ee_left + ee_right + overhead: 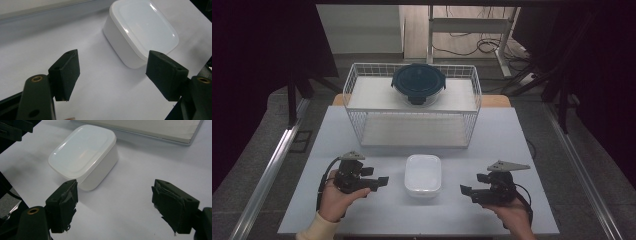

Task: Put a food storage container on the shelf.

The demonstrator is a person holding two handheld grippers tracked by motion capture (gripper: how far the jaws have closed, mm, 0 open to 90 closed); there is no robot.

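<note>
A white lidded plastic box (423, 174) sits on the table between the two hands; the same box (141, 30) lies ahead of the left jaws and, in the right gripper view, the box (83, 155) lies ahead and to the left. My left gripper (384, 181) is held left of the box, apart from it, pointing toward it. Its jaws stand open around bare table, left gripper (113, 75). My right gripper (465, 190) is held right of the box, also apart. It is open with nothing between its pads, right gripper (115, 202).
A white wire basket rack (412, 107) stands at the back of the table. On its upper shelf rests a round container with a dark blue lid (418, 81). The table's front edge (412, 233) runs just below the hands.
</note>
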